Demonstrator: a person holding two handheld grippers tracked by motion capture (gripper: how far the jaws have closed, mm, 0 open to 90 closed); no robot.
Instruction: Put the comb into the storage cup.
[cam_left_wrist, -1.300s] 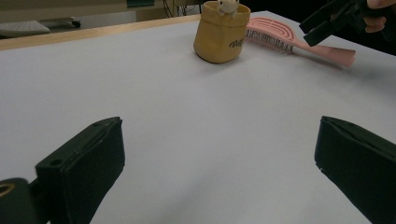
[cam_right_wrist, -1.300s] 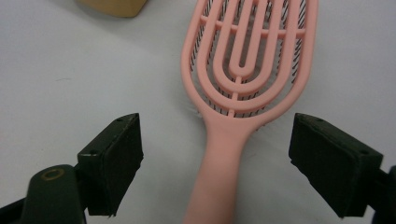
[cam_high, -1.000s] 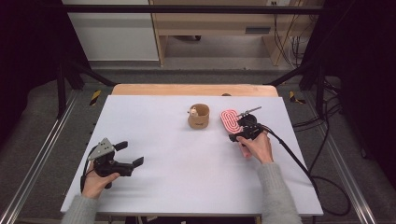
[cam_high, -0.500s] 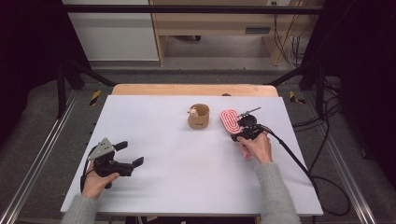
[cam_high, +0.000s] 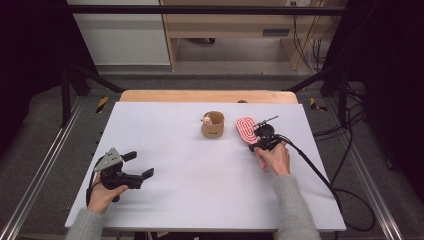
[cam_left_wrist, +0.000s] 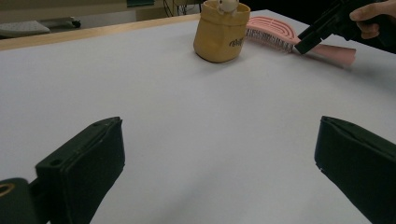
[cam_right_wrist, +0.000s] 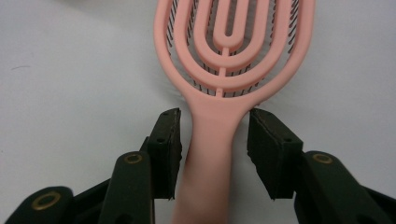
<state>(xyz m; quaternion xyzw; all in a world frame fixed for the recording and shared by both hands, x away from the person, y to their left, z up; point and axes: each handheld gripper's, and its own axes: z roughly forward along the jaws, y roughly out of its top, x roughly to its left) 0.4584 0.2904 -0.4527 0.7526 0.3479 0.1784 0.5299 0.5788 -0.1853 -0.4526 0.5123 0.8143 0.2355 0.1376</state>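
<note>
Jaws of right hand-held gripper (cam_right_wrist: 214, 154) straddle pink hairbrush (cam_right_wrist: 229, 70) handle, unclamped.

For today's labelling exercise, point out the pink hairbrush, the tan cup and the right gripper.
pink hairbrush (cam_right_wrist: 227, 51): right gripper view, on its looped head.
tan cup (cam_left_wrist: 219, 39): left gripper view, on its side wall.
right gripper (cam_right_wrist: 215, 149): right gripper view, between its jaws.

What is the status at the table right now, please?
Right gripper open, jaws astride brush handle. Left gripper open, idle. Cup beside brush, apart.
</note>
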